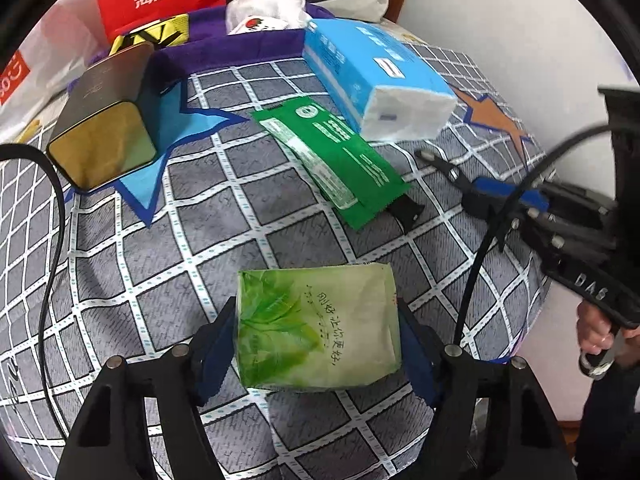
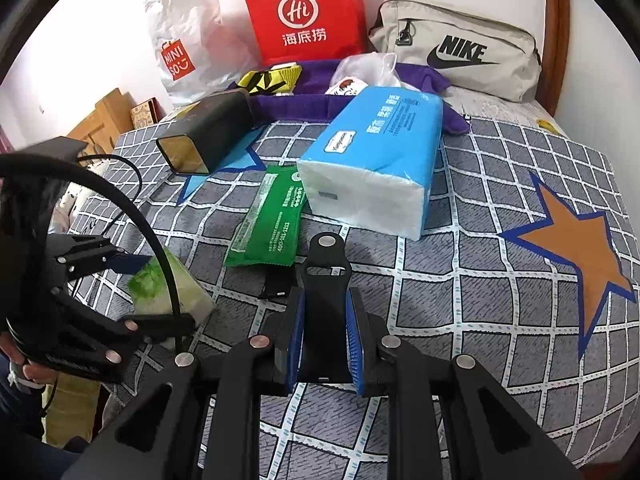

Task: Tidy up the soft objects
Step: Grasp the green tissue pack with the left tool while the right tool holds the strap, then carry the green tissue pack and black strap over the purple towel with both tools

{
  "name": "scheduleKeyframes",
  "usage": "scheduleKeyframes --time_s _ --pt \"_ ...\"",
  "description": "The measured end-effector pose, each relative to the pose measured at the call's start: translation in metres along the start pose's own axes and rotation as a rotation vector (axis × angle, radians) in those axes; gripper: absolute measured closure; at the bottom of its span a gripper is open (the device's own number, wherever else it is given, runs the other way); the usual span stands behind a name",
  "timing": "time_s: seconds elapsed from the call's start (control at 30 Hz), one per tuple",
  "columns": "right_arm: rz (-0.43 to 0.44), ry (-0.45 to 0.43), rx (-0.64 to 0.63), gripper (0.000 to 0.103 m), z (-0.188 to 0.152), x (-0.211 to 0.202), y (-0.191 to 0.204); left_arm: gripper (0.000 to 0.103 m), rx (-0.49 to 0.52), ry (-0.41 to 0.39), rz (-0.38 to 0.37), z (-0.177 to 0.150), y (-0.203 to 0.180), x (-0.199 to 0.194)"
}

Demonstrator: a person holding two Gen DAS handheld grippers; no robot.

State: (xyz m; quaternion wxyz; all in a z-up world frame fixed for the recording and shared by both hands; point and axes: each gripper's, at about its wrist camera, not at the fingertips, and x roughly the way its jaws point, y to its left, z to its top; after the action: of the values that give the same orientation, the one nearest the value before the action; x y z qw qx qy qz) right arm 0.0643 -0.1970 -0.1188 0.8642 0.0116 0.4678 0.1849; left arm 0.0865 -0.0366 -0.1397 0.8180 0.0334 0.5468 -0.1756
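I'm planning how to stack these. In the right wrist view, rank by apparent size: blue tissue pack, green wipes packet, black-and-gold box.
1. blue tissue pack, clearly largest.
2 and 3. green wipes packet and black-and-gold box look alike; the box lies farther away, so no ranking.

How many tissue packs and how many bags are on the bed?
Tissue and wipe packs: 3 – green leaf pack, blue pack, flat green pack.
Bags: 3 – red bag, white Miniso bag, grey Nike bag.
Total: 6
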Motion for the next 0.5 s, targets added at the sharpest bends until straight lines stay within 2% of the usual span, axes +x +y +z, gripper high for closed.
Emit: scheduleKeyframes --time_s 0.33,0.5 --pt "0.047 0.004 -0.008 0.082 0.006 0.003 0.007 0.032 -0.097 -0.052 0.010 0.014 0.039 -0.030" --pt "0.069 -0.003 -0.034 0.082 0.016 -0.002 0.018 0.032 -0.129 -0.079 0.003 0.024 0.044 -0.038"
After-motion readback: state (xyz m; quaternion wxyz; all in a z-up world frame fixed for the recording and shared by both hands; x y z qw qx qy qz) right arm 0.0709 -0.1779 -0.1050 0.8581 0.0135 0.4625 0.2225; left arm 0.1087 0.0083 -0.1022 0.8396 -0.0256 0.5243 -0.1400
